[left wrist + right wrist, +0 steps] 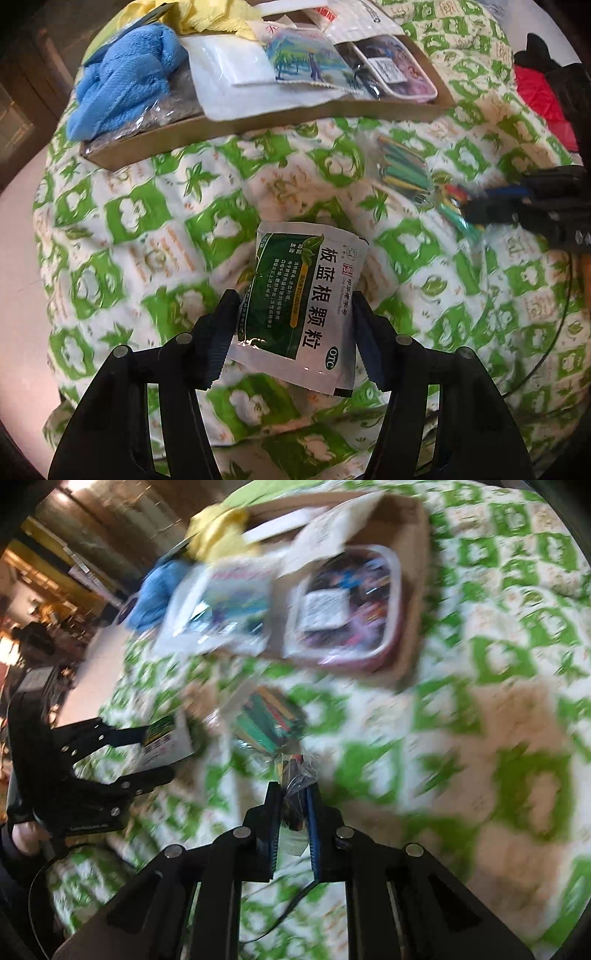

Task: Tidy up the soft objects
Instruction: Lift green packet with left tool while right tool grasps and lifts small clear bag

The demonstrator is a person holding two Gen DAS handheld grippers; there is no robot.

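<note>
Left wrist view. The left gripper (pixel 295 306) stands partly spread, with its two fingers pressing the side edges of a green-and-white sachet (pixel 299 306) printed with Chinese characters and "OTC". The sachet is held between the pads above the green-patterned quilt (pixel 147 206). Ahead of the claw lies a shallow cardboard tray (pixel 258 122). In it, from left of the claw's line to right: a blue towel (pixel 125 85), a yellow cloth (pixel 218 14) behind it, a white pouch (pixel 229 70), a packet with a painted scene (pixel 306 62), and a pink-rimmed container (pixel 399 74). Ahead and to the right of the claw, a clear bag of coloured sticks (pixel 406 170) hangs at the tips of the right gripper (pixel 476 210), which enters from the frame's right edge (motion-blurred).

Right wrist view. Heavy blur throughout. The right gripper (pixel 291 801) is nearly fully closed, pinching the gathered clear plastic neck of the bag of coloured sticks (pixel 269 720); the bag's body lies just ahead of the fingertips. This view shows the pinch itself, which the other view does not. To the left of this claw, the left gripper (pixel 162 753) appears side-on with the sachet (pixel 166 742) between its fingers. The tray (pixel 410 590) sits further ahead; the pink-rimmed container (pixel 343 605) is clearest here, but its contents are unreadable.
</note>
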